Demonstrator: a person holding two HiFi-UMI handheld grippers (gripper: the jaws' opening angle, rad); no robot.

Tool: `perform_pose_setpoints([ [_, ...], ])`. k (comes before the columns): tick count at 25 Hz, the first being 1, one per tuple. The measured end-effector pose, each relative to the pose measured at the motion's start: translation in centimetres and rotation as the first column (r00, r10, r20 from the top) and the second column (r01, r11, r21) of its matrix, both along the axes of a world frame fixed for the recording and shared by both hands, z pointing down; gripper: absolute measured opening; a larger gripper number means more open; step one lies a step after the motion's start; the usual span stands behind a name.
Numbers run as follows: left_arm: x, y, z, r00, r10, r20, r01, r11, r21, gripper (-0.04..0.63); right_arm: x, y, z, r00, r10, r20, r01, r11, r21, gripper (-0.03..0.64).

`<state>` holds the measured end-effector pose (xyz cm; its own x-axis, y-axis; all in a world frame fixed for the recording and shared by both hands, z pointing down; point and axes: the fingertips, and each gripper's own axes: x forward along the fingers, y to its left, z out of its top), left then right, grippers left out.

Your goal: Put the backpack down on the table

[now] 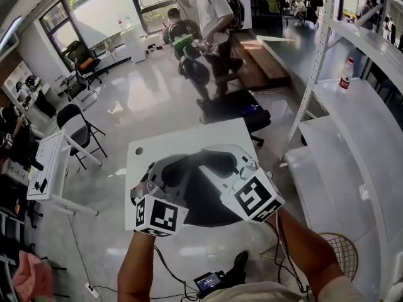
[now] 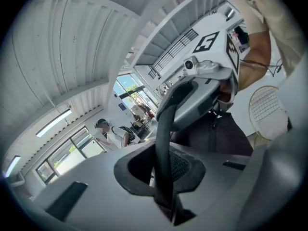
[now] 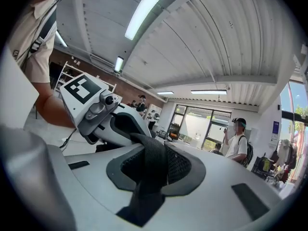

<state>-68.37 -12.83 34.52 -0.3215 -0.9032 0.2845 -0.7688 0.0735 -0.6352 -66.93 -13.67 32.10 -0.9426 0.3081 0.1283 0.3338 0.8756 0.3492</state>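
Observation:
A dark backpack (image 1: 203, 201) hangs between my two grippers, above the near part of a white table (image 1: 182, 140). Its black strap (image 1: 211, 158) arches from one gripper to the other. My left gripper (image 1: 153, 176) is shut on the strap, which runs as a narrow black band (image 2: 163, 143) up out of its jaws (image 2: 166, 177). My right gripper (image 1: 242, 167) is shut on a wider piece of webbing (image 3: 153, 160) that passes through its jaws (image 3: 149, 172). Each gripper view shows the other gripper close by: the right one (image 2: 207, 71) and the left one (image 3: 101, 114). The backpack's lower part is hidden behind the grippers.
White shelving (image 1: 352, 106) with a bottle (image 1: 346, 73) runs along the right. A black seat (image 1: 247, 113) stands beyond the table. People (image 1: 211, 17) move at the back. A folding chair (image 1: 79, 128) and a small white desk (image 1: 47, 168) stand at left. A racket (image 1: 340, 253) lies by my right arm.

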Motion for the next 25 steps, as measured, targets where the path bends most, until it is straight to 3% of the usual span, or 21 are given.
perform_pose_setpoints([
  [9,-7.0,1.5,3.7,0.994,-0.102,-0.033,0.101,0.994,-0.03,0.034,-7.1,1.4,3.9,0.996,-0.082,-0.033,0.081,0.996,-0.023,0.091],
  [16,-8.8,-0.3,4.9,0.979,-0.108,-0.172,0.121,0.99,0.068,0.035,-8.9,-0.5,5.7,0.996,-0.077,-0.036,0.078,0.997,0.027,0.091],
  [21,-9.1,-0.9,5.5,0.986,-0.129,-0.107,0.139,0.986,0.093,0.04,-9.0,-1.6,7.1,0.998,-0.059,-0.001,0.059,0.993,0.1,0.094],
  [25,-9.5,-0.9,5.5,0.984,-0.141,-0.109,0.152,0.982,0.11,0.05,-9.0,-2.7,8.1,0.999,-0.04,-0.013,0.042,0.992,0.12,0.128],
])
